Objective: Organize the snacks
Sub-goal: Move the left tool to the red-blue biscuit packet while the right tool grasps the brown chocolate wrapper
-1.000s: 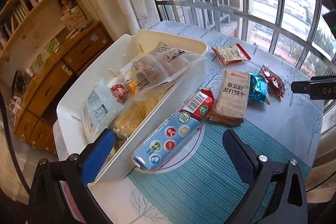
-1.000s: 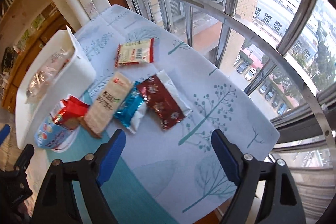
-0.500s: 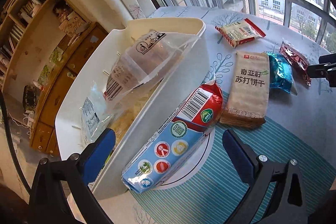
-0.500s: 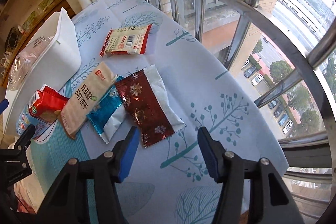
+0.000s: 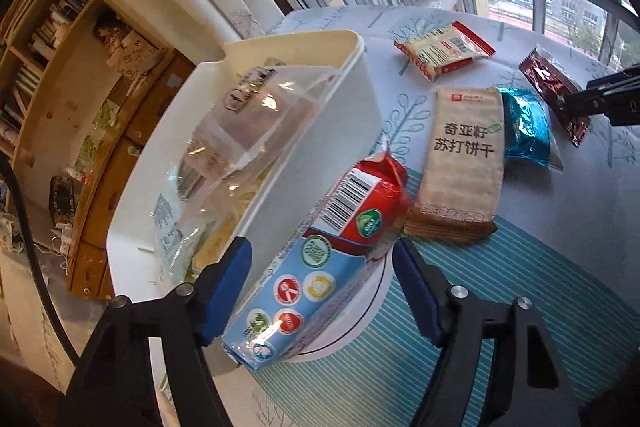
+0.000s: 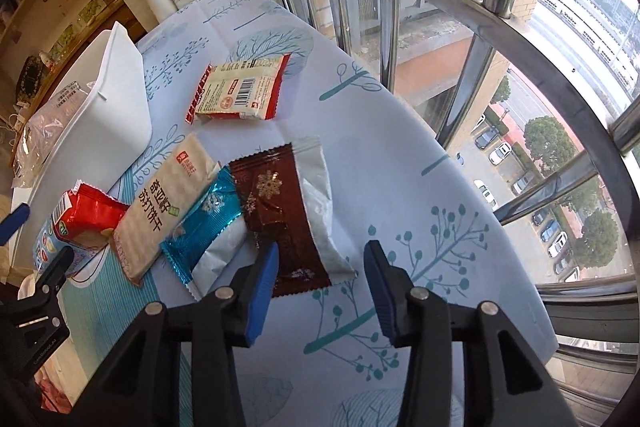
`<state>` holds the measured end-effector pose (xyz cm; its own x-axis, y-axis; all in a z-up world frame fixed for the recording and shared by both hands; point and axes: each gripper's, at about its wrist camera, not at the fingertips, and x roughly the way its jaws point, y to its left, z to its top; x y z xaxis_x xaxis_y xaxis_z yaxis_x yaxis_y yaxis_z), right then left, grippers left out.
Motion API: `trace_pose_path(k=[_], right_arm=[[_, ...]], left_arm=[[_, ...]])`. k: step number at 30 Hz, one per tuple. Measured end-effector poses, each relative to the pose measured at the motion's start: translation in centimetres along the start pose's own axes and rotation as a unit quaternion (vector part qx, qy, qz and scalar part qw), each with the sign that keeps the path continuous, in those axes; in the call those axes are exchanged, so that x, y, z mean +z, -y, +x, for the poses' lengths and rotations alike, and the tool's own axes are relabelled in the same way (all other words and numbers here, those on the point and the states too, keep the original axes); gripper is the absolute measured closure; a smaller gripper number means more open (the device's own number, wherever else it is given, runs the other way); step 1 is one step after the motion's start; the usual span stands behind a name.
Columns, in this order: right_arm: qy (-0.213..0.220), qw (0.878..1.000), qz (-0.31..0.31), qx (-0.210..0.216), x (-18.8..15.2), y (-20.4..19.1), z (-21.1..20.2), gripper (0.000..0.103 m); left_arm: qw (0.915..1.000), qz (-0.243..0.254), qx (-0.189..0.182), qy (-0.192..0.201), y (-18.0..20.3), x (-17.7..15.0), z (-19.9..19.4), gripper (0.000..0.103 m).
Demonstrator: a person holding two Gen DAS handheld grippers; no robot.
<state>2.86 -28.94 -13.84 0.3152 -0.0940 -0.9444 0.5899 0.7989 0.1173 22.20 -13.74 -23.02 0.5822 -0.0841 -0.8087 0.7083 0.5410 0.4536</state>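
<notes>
Left gripper (image 5: 320, 287): its fingers (image 5: 228, 283) were spread wide a second ago and are closing now around the blue-and-red biscuit pack (image 5: 316, 267); the pack lies between them, but the pads do not yet press it.
Right gripper (image 6: 316, 287): has dropped toward the table (image 6: 400, 167) and its fingers (image 6: 260, 291) are narrowing over the near end of the dark red snowflake packet (image 6: 276, 211), not yet pinching it.
Biscuit pack: leans on the outer wall of the white bin (image 5: 320, 131), still outside it.
Remaining snacks: beige cracker pack (image 6: 164, 203), teal packet (image 6: 208, 223) and red-edged packet (image 6: 240, 91) lie loose on the table beyond.
Bin: already holds clear bags.
Meaning: both hands appear to be committing to grasps; lifting into the bin likely follows.
</notes>
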Motion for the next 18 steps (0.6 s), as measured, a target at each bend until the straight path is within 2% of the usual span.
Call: trace_pose_path(k=[5, 7, 11, 18], right_arm=[[-0.003, 1.0, 0.002, 0.006, 0.2, 0.0, 0.1, 0.064], [-0.005, 1.0, 0.004, 0.005, 0.2, 0.1, 0.2, 0.069], [-0.009, 1.0, 0.008, 0.005, 0.4, 0.1, 0.2, 0.073], [-0.004, 1.0, 0.012, 0.0, 0.8, 0.2, 0.3, 0.074]], left_arm=[[0.9995, 0.001, -0.019, -0.024, 0.2, 0.3, 1.2, 0.035], [0.9994, 0.0, -0.02, -0.029, 0.2, 0.5, 1.6, 0.035], [0.999, 0.013, -0.023, -0.036, 0.7, 0.6, 2.2, 0.035], [0.9986, 0.028, -0.028, -0.036, 1.0, 0.5, 2.7, 0.033]])
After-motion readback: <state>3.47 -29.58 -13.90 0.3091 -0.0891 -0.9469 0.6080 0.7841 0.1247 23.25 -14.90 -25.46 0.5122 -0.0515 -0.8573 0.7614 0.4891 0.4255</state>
